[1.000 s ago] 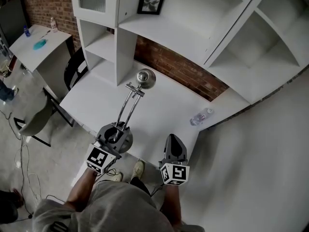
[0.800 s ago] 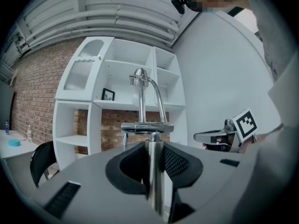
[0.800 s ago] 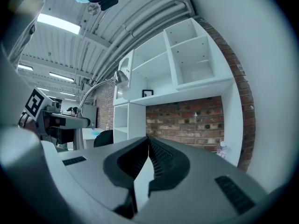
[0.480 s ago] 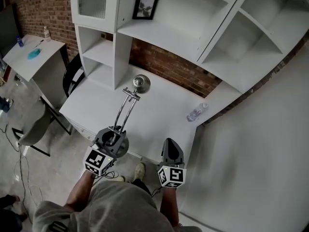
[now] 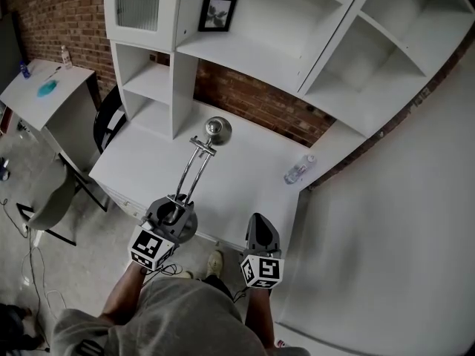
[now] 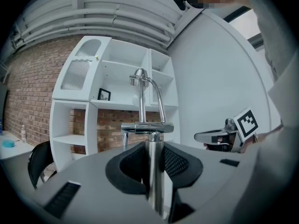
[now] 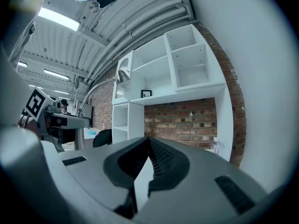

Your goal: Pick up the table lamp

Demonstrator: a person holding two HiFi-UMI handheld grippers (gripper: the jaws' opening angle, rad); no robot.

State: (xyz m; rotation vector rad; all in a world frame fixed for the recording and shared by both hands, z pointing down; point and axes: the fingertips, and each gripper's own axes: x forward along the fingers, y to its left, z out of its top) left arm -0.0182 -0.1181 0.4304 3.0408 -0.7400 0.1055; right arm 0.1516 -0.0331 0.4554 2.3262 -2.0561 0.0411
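The chrome table lamp [image 5: 194,165] stands upright in my left gripper [image 5: 174,213], which is shut on its thin stem just above the round base, over the front edge of the white desk [image 5: 245,176]. The lamp's head [image 5: 217,128] leans out over the desk. In the left gripper view the stem [image 6: 154,181] runs straight up between the dark pads, with the left gripper [image 6: 154,155] closed on it. My right gripper [image 5: 257,227] hangs beside it, to the right, jaws together and empty; its pads meet at the tip of the right gripper [image 7: 147,146].
A water bottle [image 5: 297,172] lies at the desk's right back corner. White shelves [image 5: 245,50] with a framed picture [image 5: 217,13] rise behind the desk against a brick wall. A black chair [image 5: 107,117], a grey chair [image 5: 52,199] and a side table [image 5: 41,87] stand at the left.
Desk and shelves have slid a little farther off in the head view: both grippers, the left with the lamp, drew back toward the desk's front edge. Both jaws are unchanged.
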